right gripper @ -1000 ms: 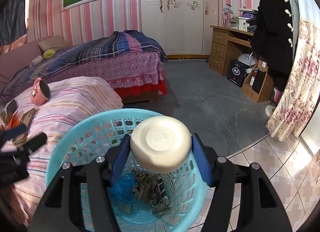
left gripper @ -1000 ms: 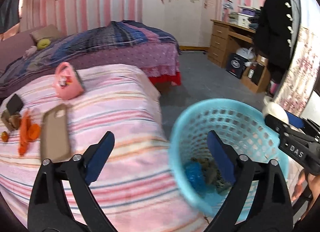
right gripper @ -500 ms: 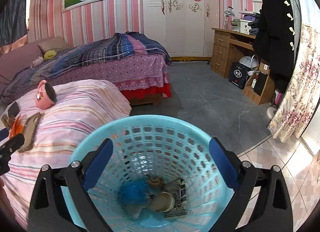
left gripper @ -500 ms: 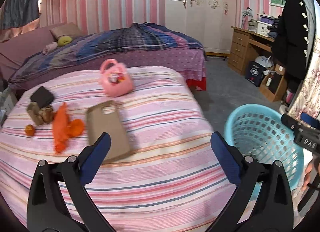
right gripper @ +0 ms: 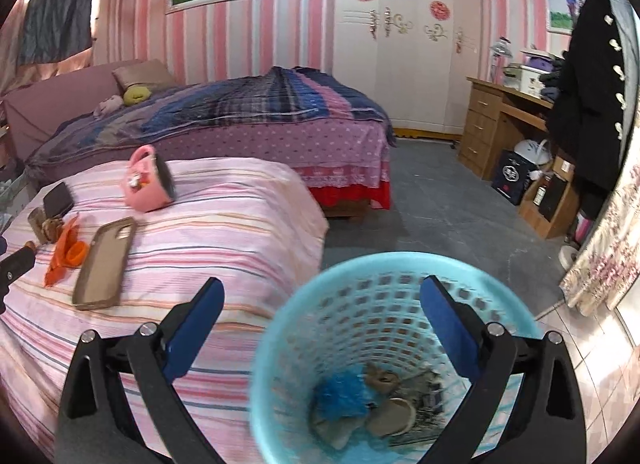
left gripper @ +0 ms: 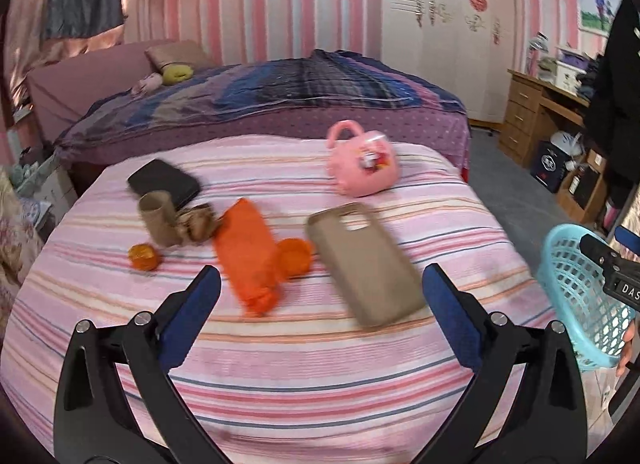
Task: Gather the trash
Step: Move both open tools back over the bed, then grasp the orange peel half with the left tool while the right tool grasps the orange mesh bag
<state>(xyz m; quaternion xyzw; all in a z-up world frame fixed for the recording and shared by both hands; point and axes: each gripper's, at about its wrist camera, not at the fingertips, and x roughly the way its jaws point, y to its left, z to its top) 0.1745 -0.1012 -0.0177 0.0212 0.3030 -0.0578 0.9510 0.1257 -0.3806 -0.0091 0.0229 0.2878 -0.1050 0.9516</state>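
Both your left gripper and right gripper hang released, empty; ahead of the left, the phone case beside the orange wrapper risks being binned by mistake.

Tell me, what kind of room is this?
It looks like a bedroom. There are two beds, a striped bed and a bigger bed, plus a white wardrobe and a wooden desk.

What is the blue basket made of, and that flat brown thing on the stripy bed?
The basket looks like moulded plastic, smooth and slightly glossy: its wall is a regular grid of holes. The flat brown thing looks like a soft rubbery phone case, matte, with a camera cut-out; blur leaves rubber or plastic open.
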